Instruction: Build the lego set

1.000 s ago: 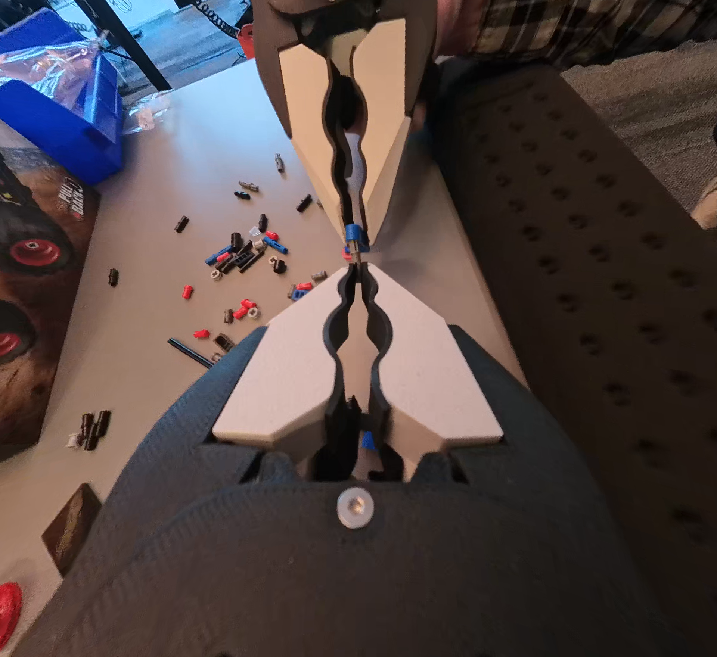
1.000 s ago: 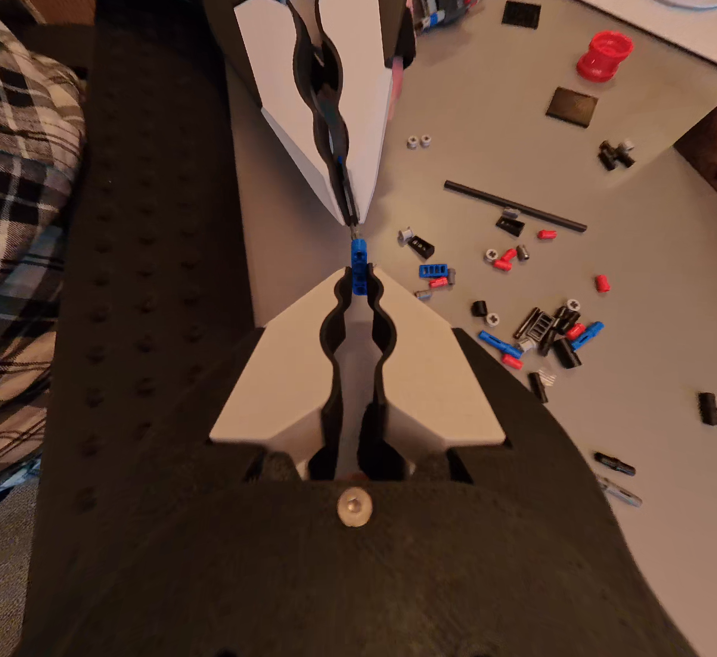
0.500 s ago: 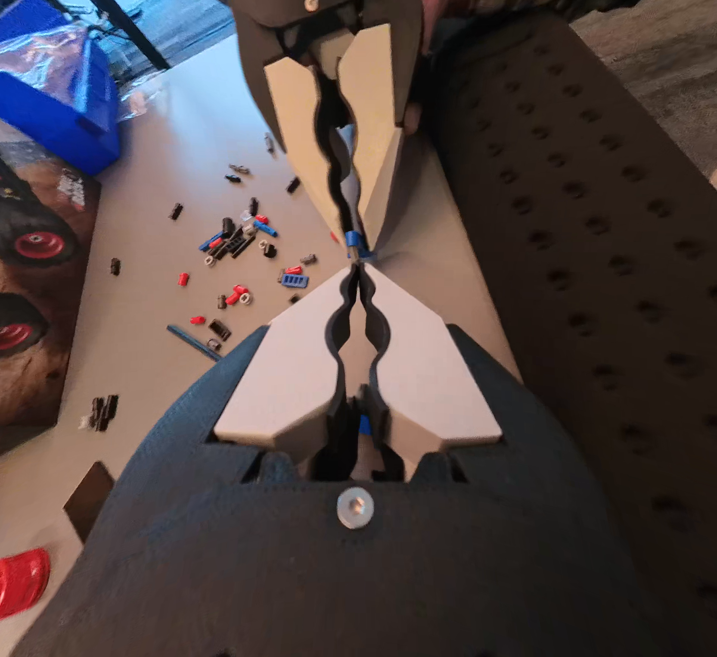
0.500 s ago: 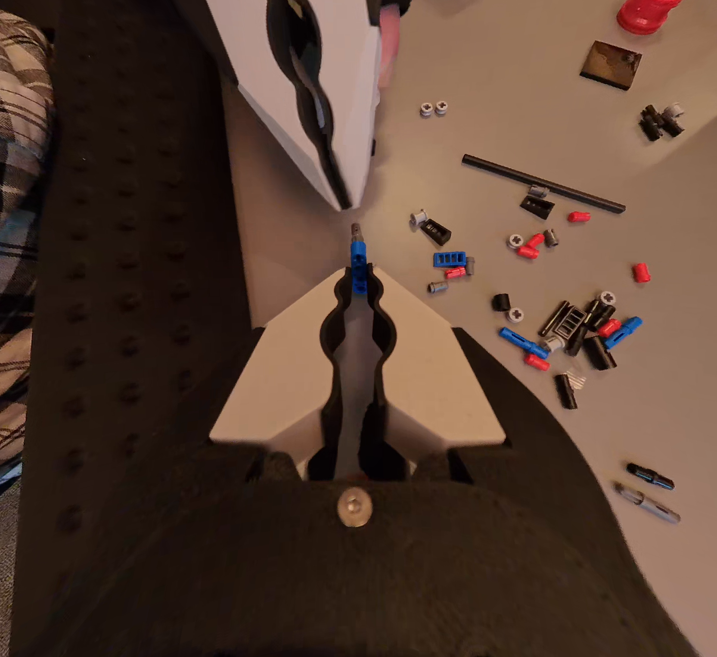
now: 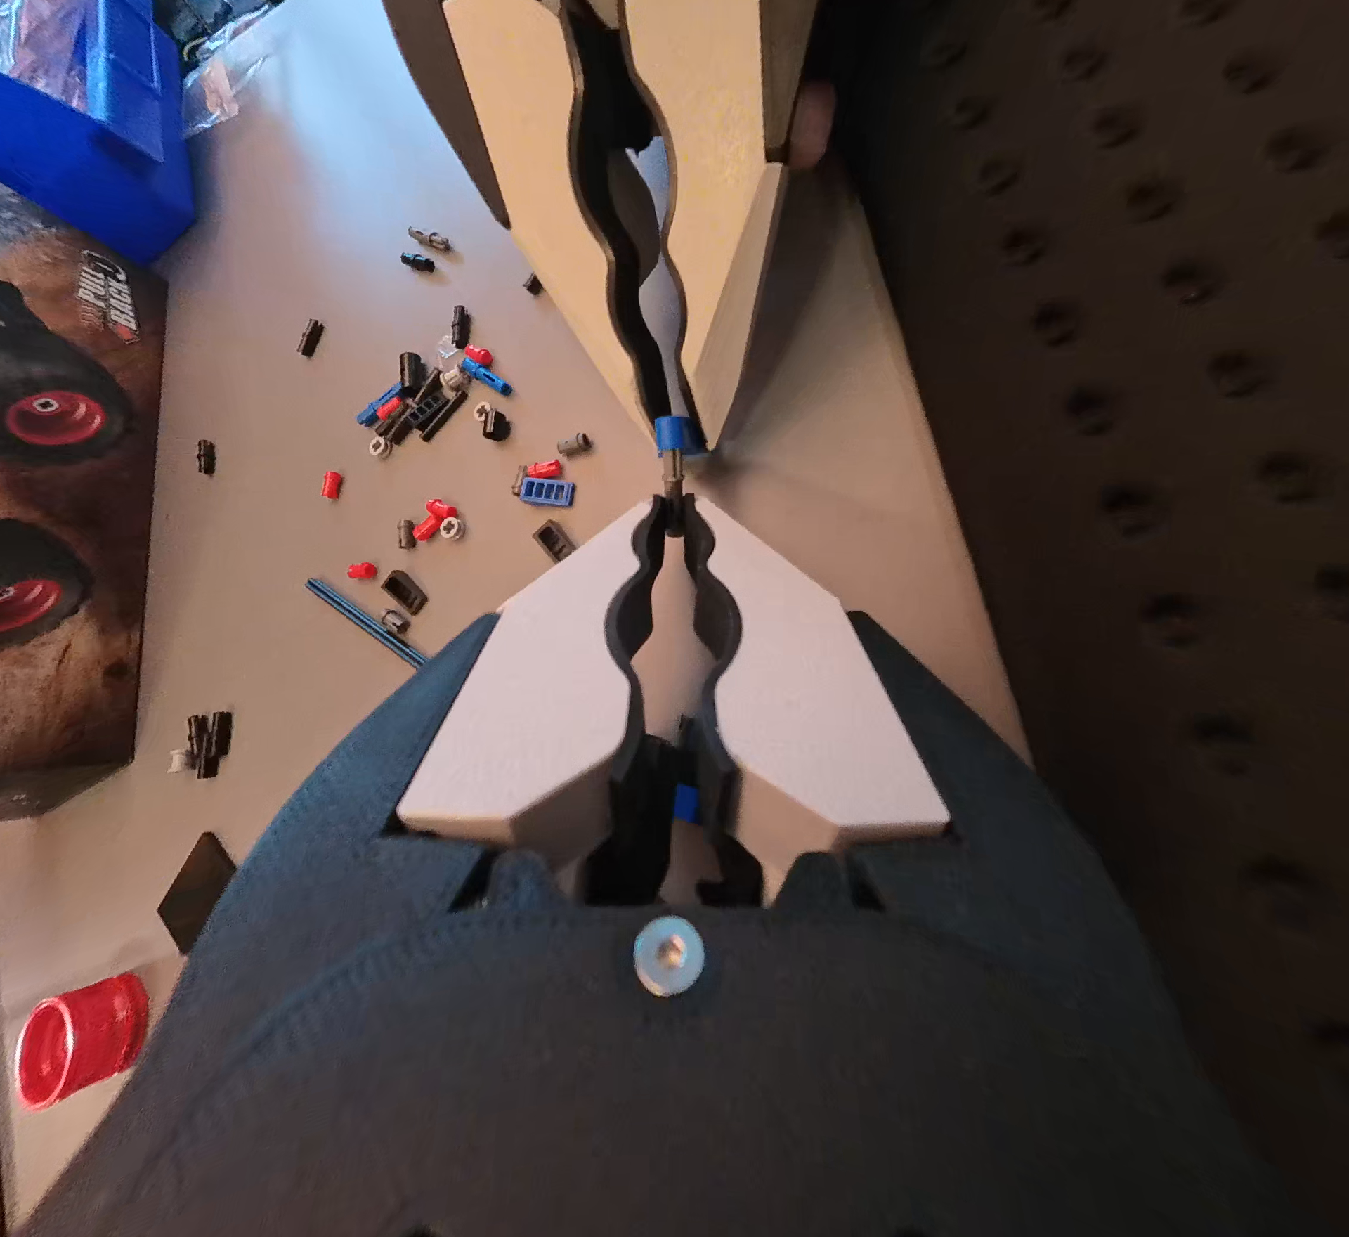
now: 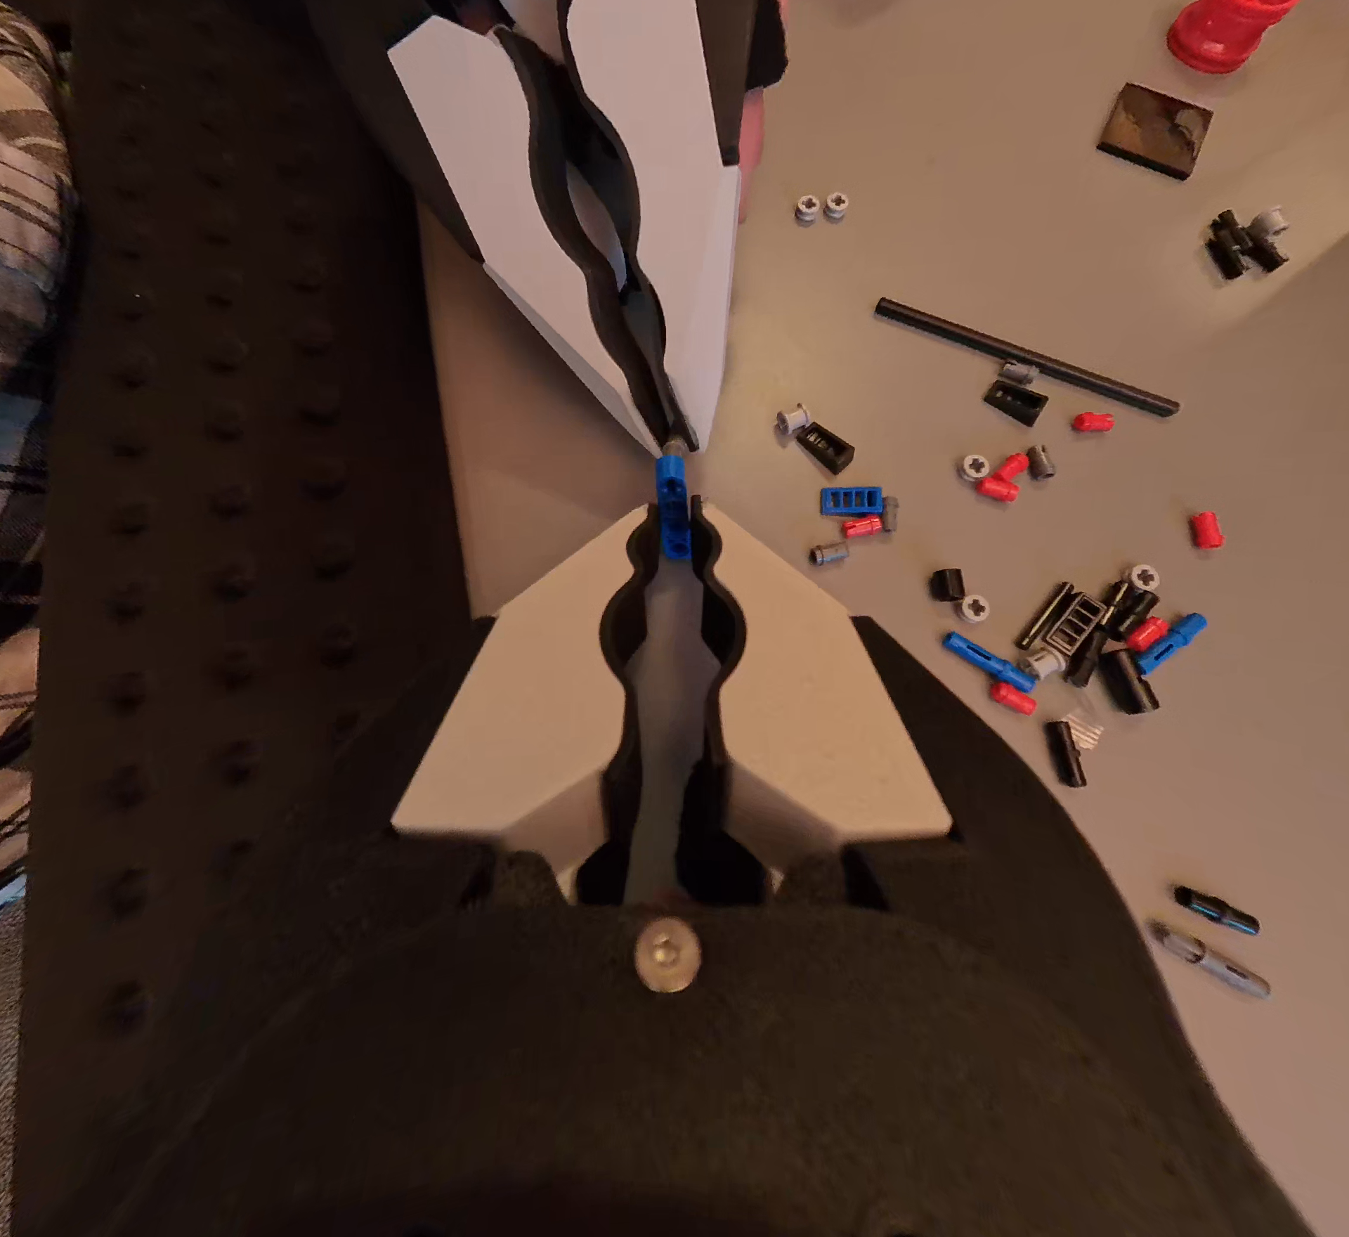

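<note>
1. The left claw (image 5: 675, 514) is pressed together on the end of a thin grey pin (image 5: 671, 472). Its two white fingers (image 5: 540, 698) almost touch at the tips.
2. The right claw (image 6: 675, 521) pinches a small blue piece (image 6: 670, 504) that sticks out past its tips. Seen from the left claw, the same blue piece (image 5: 675, 434) sits in the tips of the right claw (image 5: 682, 431) straight ahead.
3. The grey pin joins the blue piece, so the two claws meet tip to tip, with the pin and the blue piece between them.
4. Both claws hang over the edge of a grey table (image 6: 949, 238). A dark mat with round bumps (image 6: 219, 472) lies just beside that edge.
5. To the left of the left claw, many small loose bricks (image 5: 431, 399) lie on the table, red, blue, black and grey. A long black rod (image 6: 1022, 355) lies near them.
6. Near the left claw's body sits a red wheel hub (image 5: 80, 1041).
7. Farther off to the left are a picture box (image 5: 66, 515) and then a blue bin (image 5: 87, 128).
8. A person's fingers (image 5: 810, 121) show behind the right claw.
</note>
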{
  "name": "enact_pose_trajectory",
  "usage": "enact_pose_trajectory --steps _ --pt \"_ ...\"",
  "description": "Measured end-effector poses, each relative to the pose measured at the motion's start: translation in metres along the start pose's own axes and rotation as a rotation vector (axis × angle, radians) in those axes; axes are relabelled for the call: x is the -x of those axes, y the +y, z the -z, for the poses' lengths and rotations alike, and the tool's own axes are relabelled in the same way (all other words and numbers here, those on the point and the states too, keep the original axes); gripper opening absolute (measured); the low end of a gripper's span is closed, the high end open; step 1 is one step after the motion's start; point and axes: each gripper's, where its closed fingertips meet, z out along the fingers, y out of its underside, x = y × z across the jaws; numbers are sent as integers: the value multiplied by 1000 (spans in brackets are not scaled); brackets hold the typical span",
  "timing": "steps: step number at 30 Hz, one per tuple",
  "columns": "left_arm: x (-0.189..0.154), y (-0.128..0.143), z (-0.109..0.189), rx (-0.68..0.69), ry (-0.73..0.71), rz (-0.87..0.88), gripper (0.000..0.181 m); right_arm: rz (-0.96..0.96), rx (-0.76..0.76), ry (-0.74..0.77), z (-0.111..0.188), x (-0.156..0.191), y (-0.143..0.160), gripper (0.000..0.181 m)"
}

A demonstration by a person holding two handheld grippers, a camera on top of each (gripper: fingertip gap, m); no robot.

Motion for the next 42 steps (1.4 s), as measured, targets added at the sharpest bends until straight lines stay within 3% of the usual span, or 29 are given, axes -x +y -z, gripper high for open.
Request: enact_pose_trajectory --steps 4,12,23,33,42 --pt "-1 1 0 21 -3 -9 2 -5 -21 23 3 -1 -4 15" --pt "-1 -1 -1 37 -17 -7 2 32 -46 52 5 3 -10 5" --pt "-1 -2 -1 29 -5 65 1 87 -66 105 5 1 -11 5" --pt "2 -2 -2 102 -85 -15 1 124 9 127 2 -1 -10 5" --pt "4 -2 0 114 -87 -11 1 106 -34 112 0 -2 -13 4"
